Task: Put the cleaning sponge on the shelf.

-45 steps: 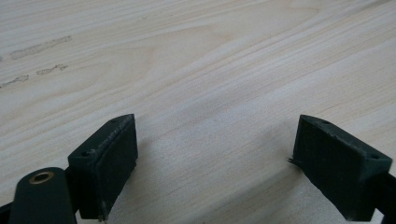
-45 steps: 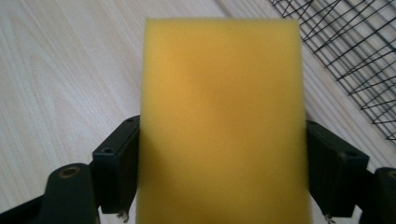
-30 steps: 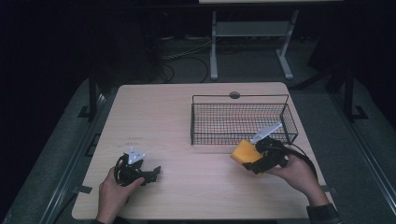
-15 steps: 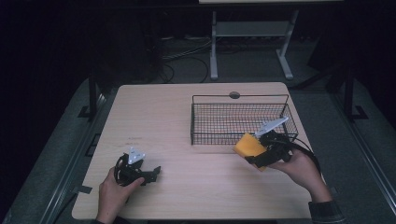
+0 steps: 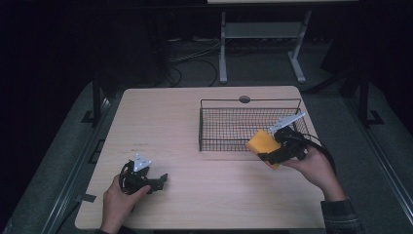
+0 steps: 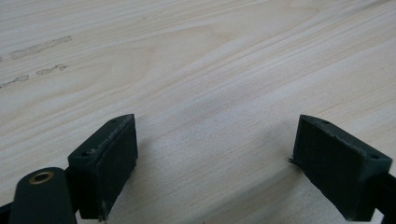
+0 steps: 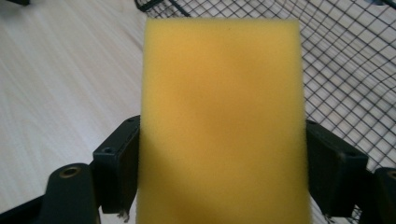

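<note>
The left gripper [image 5: 157,181] rested low on the near-left part of the table [image 5: 170,126], its jaws standing wide apart with bare wood between them, well apart from the work. Farther right, the right gripper [image 5: 267,152] was clamped on the yellow sponge [image 5: 263,143] across its short sides, so the sponge's long axis ran out ahead along the jaws, held in the air just over the near rim of the wire basket [image 5: 248,103]. The basket's mesh floor lay just beyond and below the sponge, so the move ahead probably called for carrying it forward and then down.
</note>
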Demonstrator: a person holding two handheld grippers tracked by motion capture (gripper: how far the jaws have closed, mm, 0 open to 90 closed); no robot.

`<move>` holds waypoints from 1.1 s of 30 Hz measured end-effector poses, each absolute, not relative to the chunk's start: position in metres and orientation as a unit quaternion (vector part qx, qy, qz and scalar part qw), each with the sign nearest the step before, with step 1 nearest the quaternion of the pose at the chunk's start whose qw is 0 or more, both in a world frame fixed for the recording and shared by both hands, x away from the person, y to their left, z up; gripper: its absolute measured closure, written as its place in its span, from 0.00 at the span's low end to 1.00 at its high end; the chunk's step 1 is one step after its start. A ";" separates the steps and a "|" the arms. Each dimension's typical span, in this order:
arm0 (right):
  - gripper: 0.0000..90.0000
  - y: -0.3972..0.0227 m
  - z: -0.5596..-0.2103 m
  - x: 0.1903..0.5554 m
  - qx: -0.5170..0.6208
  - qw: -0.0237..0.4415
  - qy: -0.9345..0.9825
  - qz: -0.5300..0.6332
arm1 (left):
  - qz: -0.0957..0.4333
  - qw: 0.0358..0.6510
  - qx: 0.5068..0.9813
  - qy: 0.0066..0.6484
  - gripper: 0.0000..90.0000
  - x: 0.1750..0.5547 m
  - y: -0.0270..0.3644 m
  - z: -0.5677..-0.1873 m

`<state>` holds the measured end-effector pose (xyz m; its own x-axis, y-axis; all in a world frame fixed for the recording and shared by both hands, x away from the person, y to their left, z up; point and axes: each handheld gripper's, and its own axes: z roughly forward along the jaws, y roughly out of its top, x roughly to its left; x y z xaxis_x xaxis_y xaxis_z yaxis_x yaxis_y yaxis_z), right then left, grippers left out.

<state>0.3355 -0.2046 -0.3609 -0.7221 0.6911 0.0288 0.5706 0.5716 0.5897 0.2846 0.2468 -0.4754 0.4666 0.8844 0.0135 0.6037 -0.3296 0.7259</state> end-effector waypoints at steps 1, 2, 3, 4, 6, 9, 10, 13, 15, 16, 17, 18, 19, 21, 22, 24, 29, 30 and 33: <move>0.25 -0.205 -0.361 0.335 0.358 0.103 0.880 0.293 | 0.209 0.335 0.788 0.472 0.14 0.285 0.247 -0.475; 0.25 -0.205 -0.361 0.337 0.360 0.104 0.880 0.292 | 0.210 0.335 0.788 0.472 0.14 0.285 0.247 -0.475; 0.25 -0.206 -0.361 0.340 0.364 0.104 0.879 0.290 | 0.209 0.335 0.788 0.472 0.14 0.285 0.247 -0.475; 0.25 -0.208 -0.361 0.343 0.366 0.107 0.879 0.287 | 0.210 0.336 0.787 0.473 0.14 0.285 0.247 -0.476; 0.25 -0.210 -0.360 0.347 0.371 0.106 0.878 0.284 | 0.210 0.336 0.787 0.473 0.14 0.285 0.247 -0.475; 0.25 -0.214 -0.359 0.352 0.377 0.111 0.876 0.279 | 0.209 0.336 0.787 0.474 0.14 0.285 0.246 -0.476; 0.25 -0.215 -0.359 0.354 0.378 0.112 0.876 0.278 | 0.209 0.337 0.786 0.474 0.14 0.284 0.246 -0.476; 0.25 -0.218 -0.357 0.357 0.383 0.113 0.874 0.277 | 0.209 0.336 0.787 0.474 0.14 0.285 0.246 -0.476; 0.25 -0.222 -0.356 0.361 0.391 0.116 0.872 0.272 | 0.209 0.336 0.787 0.473 0.14 0.285 0.247 -0.475; 0.25 -0.223 -0.356 0.363 0.391 0.118 0.872 0.270 | 0.209 0.336 0.787 0.473 0.14 0.285 0.247 -0.475; 0.25 -0.224 -0.355 0.364 0.395 0.119 0.870 0.269 | 0.209 0.336 0.787 0.473 0.14 0.285 0.247 -0.475; 0.25 -0.225 -0.355 0.366 0.398 0.120 0.869 0.269 | 0.209 0.336 0.787 0.473 0.14 0.284 0.247 -0.475; 0.25 -0.225 -0.355 0.366 0.398 0.120 0.869 0.269 | 0.209 0.336 0.787 0.473 0.14 0.284 0.247 -0.475; 0.25 -0.229 -0.353 0.371 0.404 0.122 0.867 0.266 | 0.209 0.335 0.788 0.473 0.14 0.284 0.247 -0.475; 0.25 -0.230 -0.353 0.372 0.406 0.123 0.866 0.265 | 0.209 0.335 0.788 0.472 0.14 0.285 0.247 -0.475; 0.25 -0.233 -0.351 0.376 0.410 0.126 0.864 0.264 | 0.209 0.335 0.788 0.473 0.14 0.284 0.247 -0.475; 0.25 -0.239 -0.349 0.384 0.423 0.129 0.858 0.261 | 0.209 0.335 0.788 0.473 0.14 0.284 0.247 -0.475; 0.25 -0.242 -0.348 0.387 0.429 0.130 0.855 0.259 | 0.209 0.335 0.788 0.473 0.14 0.284 0.247 -0.475; 0.25 -0.244 -0.348 0.390 0.434 0.133 0.853 0.258 | 0.209 0.335 0.788 0.473 0.14 0.284 0.247 -0.475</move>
